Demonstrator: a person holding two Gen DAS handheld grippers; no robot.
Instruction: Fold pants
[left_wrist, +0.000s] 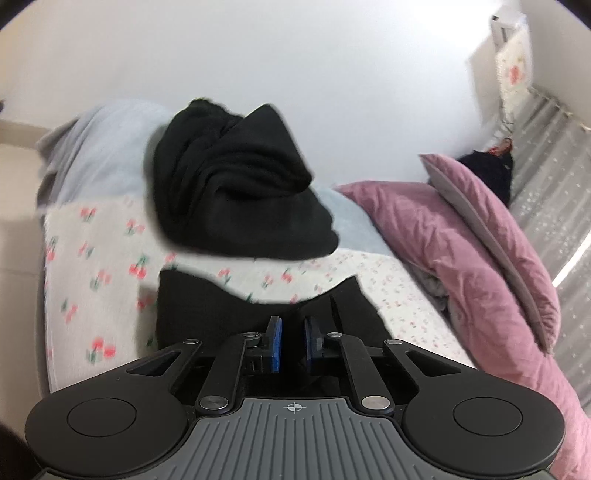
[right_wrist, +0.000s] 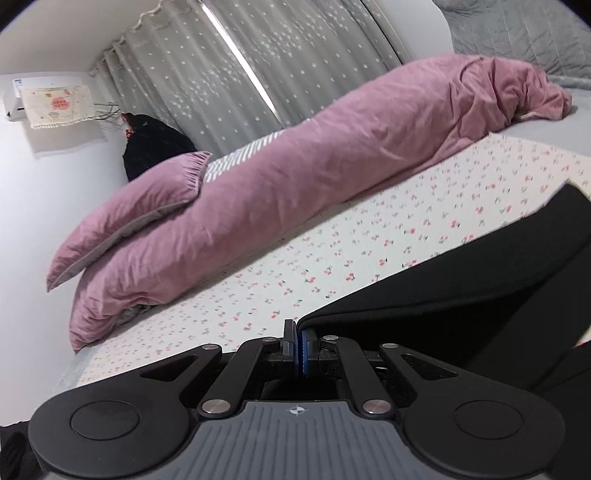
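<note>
Black pants (left_wrist: 207, 314) lie on the cherry-print bed sheet (left_wrist: 92, 258). My left gripper (left_wrist: 293, 341) sits over the pants' near edge, its blue pads a small gap apart with black cloth between them. In the right wrist view my right gripper (right_wrist: 298, 350) is shut on an edge of the black pants (right_wrist: 461, 295), which stretch off to the right above the sheet (right_wrist: 369, 240). A separate heap of black clothing (left_wrist: 236, 192) lies further back on the bed.
A bunched pink duvet (right_wrist: 314, 192) and pink pillow (right_wrist: 140, 206) run along the bed's far side by grey star curtains (right_wrist: 229, 74). A light blue blanket (left_wrist: 110, 155) lies under the black heap. A wall air conditioner (right_wrist: 22, 99) hangs at left.
</note>
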